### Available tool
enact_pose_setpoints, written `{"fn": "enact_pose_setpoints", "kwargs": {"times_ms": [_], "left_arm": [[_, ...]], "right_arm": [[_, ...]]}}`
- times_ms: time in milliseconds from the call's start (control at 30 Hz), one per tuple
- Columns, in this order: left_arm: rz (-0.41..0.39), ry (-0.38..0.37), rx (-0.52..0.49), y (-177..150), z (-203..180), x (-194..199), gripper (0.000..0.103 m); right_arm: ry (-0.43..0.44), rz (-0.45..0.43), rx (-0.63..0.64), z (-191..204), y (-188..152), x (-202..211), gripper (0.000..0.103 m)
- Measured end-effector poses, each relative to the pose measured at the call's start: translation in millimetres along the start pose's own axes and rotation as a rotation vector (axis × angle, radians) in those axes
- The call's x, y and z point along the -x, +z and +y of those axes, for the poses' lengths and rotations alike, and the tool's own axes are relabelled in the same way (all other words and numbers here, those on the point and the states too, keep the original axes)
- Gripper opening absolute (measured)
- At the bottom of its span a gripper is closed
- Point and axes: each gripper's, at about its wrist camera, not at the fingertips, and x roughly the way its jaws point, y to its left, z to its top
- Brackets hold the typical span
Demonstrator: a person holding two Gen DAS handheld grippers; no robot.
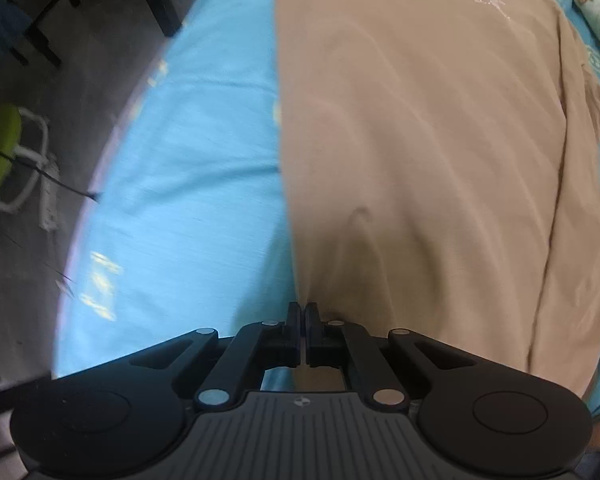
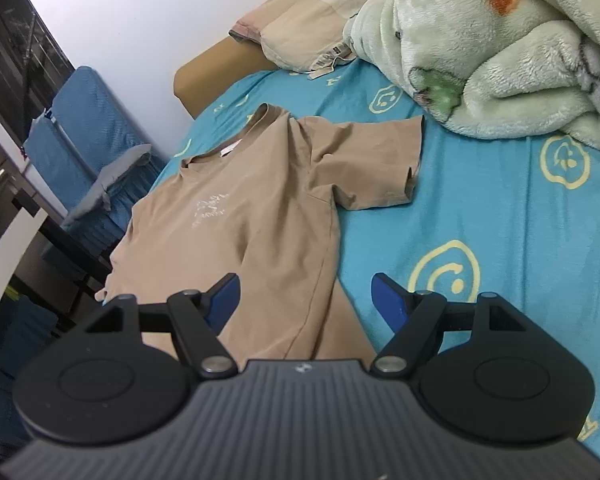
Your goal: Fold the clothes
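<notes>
On the turquoise patterned bed sheet, a tan short-sleeved cotton T-shirt is spread flat. Its hem edge is pinched by the closed left claw; the right claw is held wide open, empty, above the hem. Fold start judged; right-side grip needed next.

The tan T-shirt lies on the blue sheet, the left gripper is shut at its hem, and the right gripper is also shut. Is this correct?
Not quite. The right gripper is open, as the right wrist view shows: its blue fingers stand apart above the tan T-shirt. The rest holds.
</notes>
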Motion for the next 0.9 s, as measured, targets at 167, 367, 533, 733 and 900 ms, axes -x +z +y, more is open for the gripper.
{"fn": "enact_pose_setpoints", "kwargs": {"times_ms": [167,367,533,733,900], "left_arm": [[-0.006,0.024,-0.019,8.0,33.2,31.8,0.002],[-0.062,0.056,-0.093,9.2,5.4,30.9,0.01],[-0.234,0.027,-0.168,13.2,-28.3,49.4,0.06],[-0.581,-0.084,-0.186,5.1,-83.8,103.2,0.084],[-0.764,-0.236,-0.149,-7.7,-125.7,122.0,0.089]], "right_arm": [[0.002,-0.003,0.016,5.0,2.1,-5.3,0.075],[-0.002,-0.009,0.044,11.2,4.0,-11.1,0.075],[-0.005,-0.027,0.073,14.9,5.2,-10.4,0.075],[0.014,-0.045,0.065,11.6,8.5,-7.5,0.075],[0.04,-0.056,0.004,0.6,10.2,-5.0,0.074]]}}
